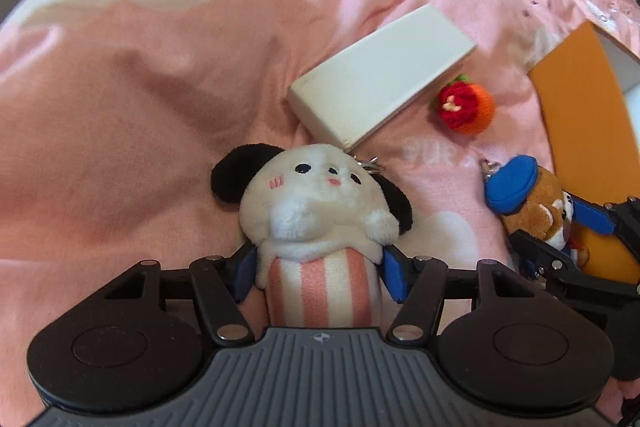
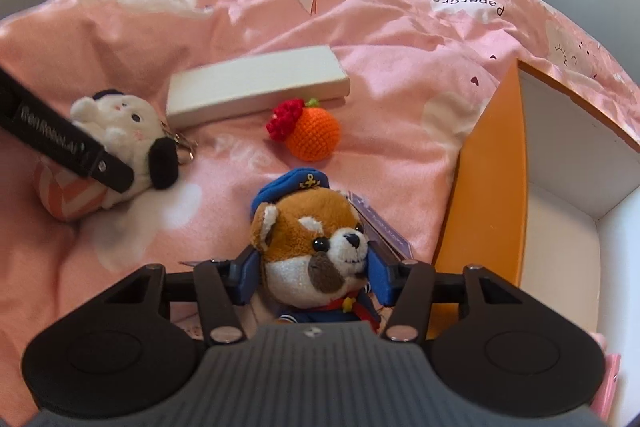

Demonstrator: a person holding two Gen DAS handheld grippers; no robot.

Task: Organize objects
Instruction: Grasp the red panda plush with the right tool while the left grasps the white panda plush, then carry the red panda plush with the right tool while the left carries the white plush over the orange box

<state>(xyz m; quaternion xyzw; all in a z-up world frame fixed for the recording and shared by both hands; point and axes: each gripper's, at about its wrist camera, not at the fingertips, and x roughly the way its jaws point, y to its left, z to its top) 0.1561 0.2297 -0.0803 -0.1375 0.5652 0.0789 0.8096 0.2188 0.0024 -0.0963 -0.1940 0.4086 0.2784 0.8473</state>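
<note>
left wrist view: the left gripper (image 1: 318, 273) points down at a pink bedsheet (image 1: 120, 87), its blue pads (image 1: 394, 277) set on either side of the striped body of a white plush dog (image 1: 316, 211) with black ears; the jaws look closed against it, pinching the toy. a white box (image 1: 380, 79) lies just beyond the dog's head, and a crocheted orange (image 1: 466, 105) sits beside the box. at the right edge, the right gripper (image 1: 560, 231) straddles a brown plush dog (image 1: 536, 203) in a blue cap.

right wrist view: the right gripper's pads (image 2: 250, 277) flank the brown dog's head, touching its fur. an orange-walled bin (image 2: 492, 187) stands just to the right.
</note>
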